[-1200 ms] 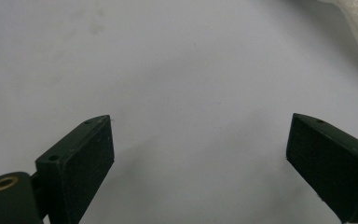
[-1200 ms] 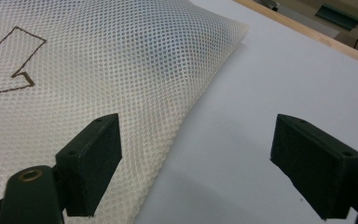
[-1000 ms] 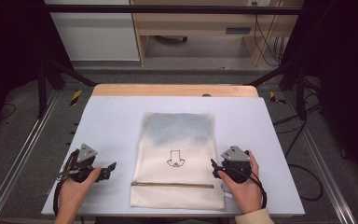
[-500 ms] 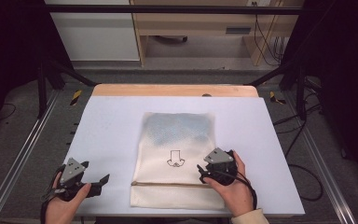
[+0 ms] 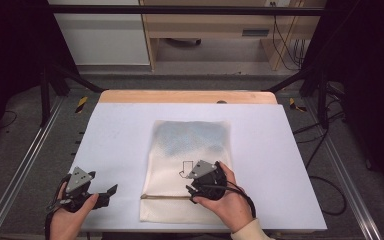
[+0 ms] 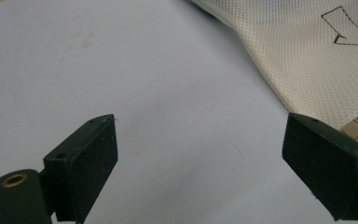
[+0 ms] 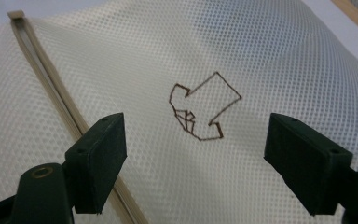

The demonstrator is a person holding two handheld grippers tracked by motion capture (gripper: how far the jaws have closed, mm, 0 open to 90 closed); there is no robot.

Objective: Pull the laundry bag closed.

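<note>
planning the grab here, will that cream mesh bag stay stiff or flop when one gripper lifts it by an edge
The mesh bag is thin netting that lies flat with soft ripples, so it will probably droop and fold. It looks light; a bluish patch showing through its far half suggests something inside that could shift. The zipper strip is likely its firmest part. The right gripper hovers open above it.

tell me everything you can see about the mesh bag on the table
The mesh bag is a cream, fine-netted fabric pouch lying flat on the white table top, long side running away from the person. A tan zipper crosses it near the close end, shut as far as can be seen. A brown outlined arrow is drawn near its middle. The far part looks bluish-grey, as if something shows through. The right gripper is over it with open jaws and nothing between them; contact cannot be told.
</note>
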